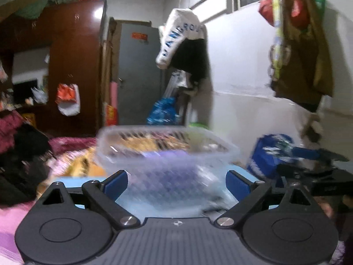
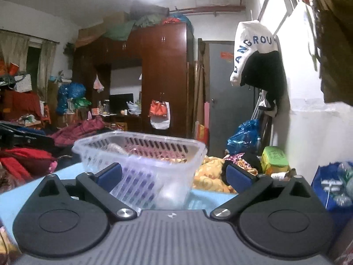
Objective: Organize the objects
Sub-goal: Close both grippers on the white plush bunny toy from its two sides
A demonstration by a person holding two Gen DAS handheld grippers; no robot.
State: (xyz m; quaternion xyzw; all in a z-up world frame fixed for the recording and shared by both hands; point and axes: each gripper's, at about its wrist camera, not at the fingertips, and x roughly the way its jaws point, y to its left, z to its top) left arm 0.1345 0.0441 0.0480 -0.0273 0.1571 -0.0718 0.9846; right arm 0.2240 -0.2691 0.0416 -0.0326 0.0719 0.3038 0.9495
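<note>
Between your left claw fingers, which stand wide apart and grip nothing, the clear slotted basket sits dead ahead and very close, its near wall filling the gap between the 2 blue pads. Your right claw is spread just as wide and also empty; from it the basket lies ahead but shifted left, so only its right corner falls between the fingers. I judge the left claw better lined up for a grip on the near rim. The basket's long axis runs across the left view, roughly side to side, and slants away to the right in the right view. It rests on a light blue bench. Inside you can make out something whitish near the front corner and pinkish and orange shapes further back, but blur and the slotted walls hide what they are. Beyond the bench lies yellow patterned bedding, and a green-lidded tub stands to the right.
</note>
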